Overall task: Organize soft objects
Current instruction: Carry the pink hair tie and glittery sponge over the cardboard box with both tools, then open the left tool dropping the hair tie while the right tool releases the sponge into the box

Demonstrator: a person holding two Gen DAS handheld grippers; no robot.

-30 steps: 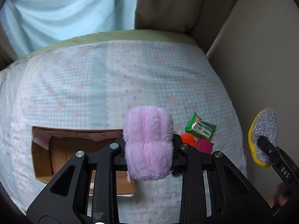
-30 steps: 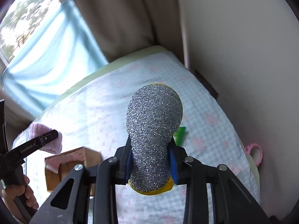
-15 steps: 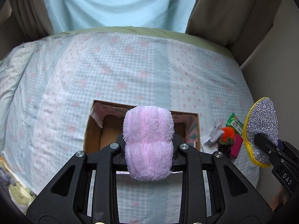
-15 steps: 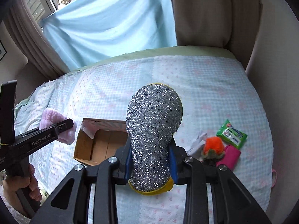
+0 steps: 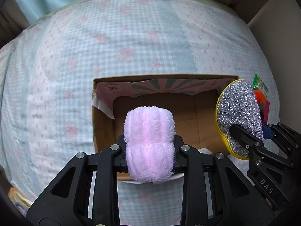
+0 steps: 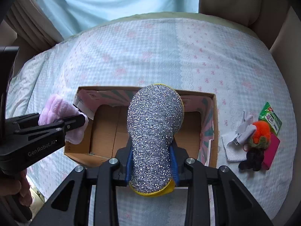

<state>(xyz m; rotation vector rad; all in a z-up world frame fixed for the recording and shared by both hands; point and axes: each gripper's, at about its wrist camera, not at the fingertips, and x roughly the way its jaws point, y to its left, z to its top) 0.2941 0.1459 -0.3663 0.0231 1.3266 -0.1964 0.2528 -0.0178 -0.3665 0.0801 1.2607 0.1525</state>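
My left gripper (image 5: 149,148) is shut on a fluffy pink plush pad (image 5: 149,143), which hangs over the open cardboard box (image 5: 188,118). In the right wrist view the same pink plush pad (image 6: 62,120) shows at the box's left rim, pinched by the left gripper (image 6: 75,121). My right gripper (image 6: 152,160) is shut on a silver glitter sponge with a yellow edge (image 6: 154,131), held above the cardboard box (image 6: 105,131). From the left wrist view the glitter sponge (image 5: 239,113) and right gripper (image 5: 242,133) sit over the box's right end. The box interior looks empty.
The box lies on a bed with a blue-and-pink checked cover (image 6: 169,56). Right of the box lies a small heap: a green packet (image 6: 270,118), an orange pompom (image 6: 261,130), a white cloth toy (image 6: 242,130), a magenta piece (image 6: 272,148) and something dark (image 6: 253,159). Curtains hang behind.
Both grippers have swung over the bed and come lower, from beside the box to right above it. The box now looks larger and centred. Both grips are unchanged.
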